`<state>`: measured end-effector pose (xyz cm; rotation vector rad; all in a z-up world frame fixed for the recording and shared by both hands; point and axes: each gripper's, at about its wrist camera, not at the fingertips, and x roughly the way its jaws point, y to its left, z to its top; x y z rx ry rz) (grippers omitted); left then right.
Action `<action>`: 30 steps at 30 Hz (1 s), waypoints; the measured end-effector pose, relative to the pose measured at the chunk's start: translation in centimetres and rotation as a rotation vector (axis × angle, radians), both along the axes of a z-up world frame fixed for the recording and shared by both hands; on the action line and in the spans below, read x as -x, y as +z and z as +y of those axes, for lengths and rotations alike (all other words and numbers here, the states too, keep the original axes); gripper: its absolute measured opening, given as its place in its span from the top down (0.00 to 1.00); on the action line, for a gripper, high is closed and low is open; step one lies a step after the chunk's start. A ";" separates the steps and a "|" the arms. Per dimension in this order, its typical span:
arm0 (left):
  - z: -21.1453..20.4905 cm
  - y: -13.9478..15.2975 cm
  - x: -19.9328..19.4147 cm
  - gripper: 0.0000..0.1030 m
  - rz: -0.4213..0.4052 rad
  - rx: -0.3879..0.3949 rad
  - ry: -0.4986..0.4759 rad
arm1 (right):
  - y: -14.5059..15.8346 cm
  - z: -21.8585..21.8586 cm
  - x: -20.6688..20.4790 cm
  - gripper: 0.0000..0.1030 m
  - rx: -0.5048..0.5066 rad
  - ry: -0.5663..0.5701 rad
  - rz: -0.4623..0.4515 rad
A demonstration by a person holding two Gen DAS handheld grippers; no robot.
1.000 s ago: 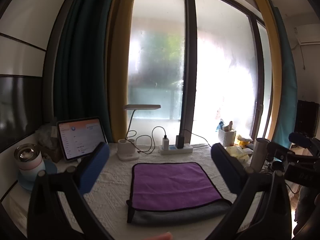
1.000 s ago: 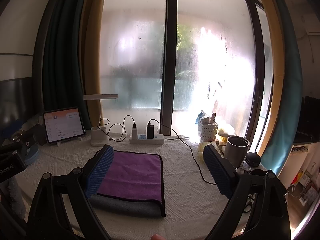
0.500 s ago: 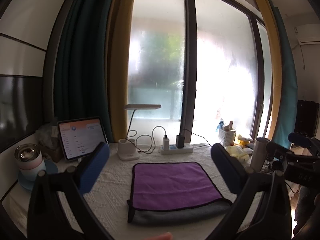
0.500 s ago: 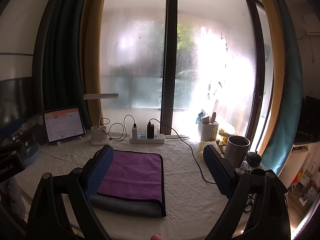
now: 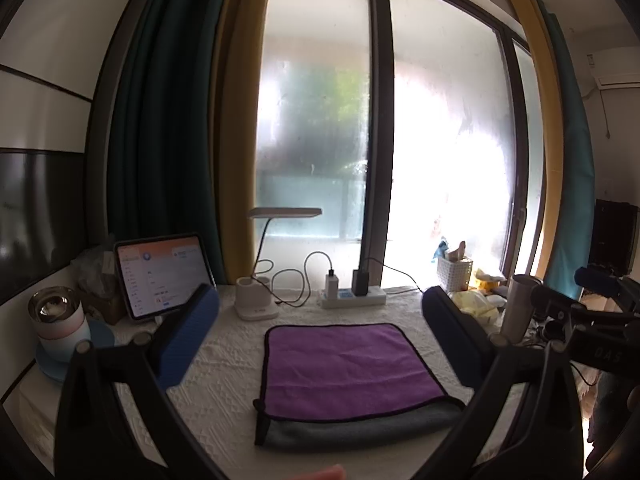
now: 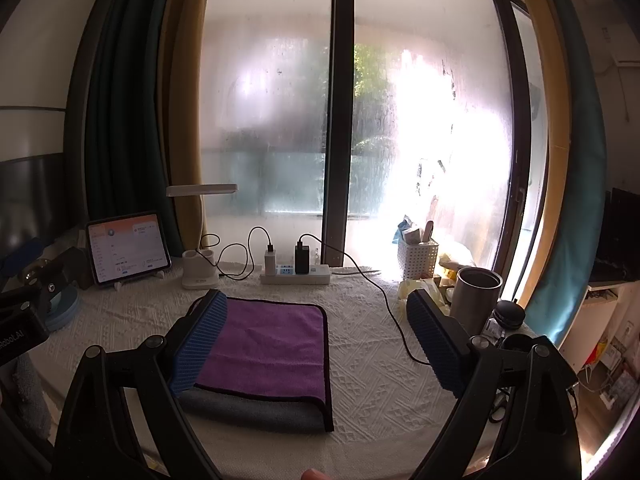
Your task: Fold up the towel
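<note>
A purple towel (image 5: 348, 368) with a black hem lies folded on the white textured tablecloth (image 5: 224, 384); its grey underside shows along the near edge. In the right wrist view the towel (image 6: 268, 352) lies left of centre. My left gripper (image 5: 320, 340) is open and empty, held above and in front of the towel. My right gripper (image 6: 316, 340) is open and empty, to the right of the towel, with its left finger (image 6: 200, 344) over the towel's left part.
At the back stand a tablet (image 5: 164, 276), a desk lamp (image 5: 260, 300) and a power strip (image 5: 352, 300) with cables. A mug (image 5: 60, 324) sits at the left. A steel cup (image 6: 476, 296), a white basket (image 6: 418, 256) and clutter sit at the right. A black cable (image 6: 384, 312) crosses the cloth.
</note>
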<state>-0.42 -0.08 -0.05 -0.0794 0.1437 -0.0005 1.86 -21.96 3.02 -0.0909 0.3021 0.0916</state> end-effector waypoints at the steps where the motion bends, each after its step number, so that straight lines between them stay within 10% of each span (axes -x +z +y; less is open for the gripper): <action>1: 0.0 0.0 0.0 0.01 0.001 0.000 -0.001 | -0.1 0.0 0.0 0.10 0.001 0.000 0.001; 30: 1.3 -9.0 -7.6 0.01 0.264 0.007 0.014 | -7.5 -0.1 -6.8 0.10 0.036 0.005 0.229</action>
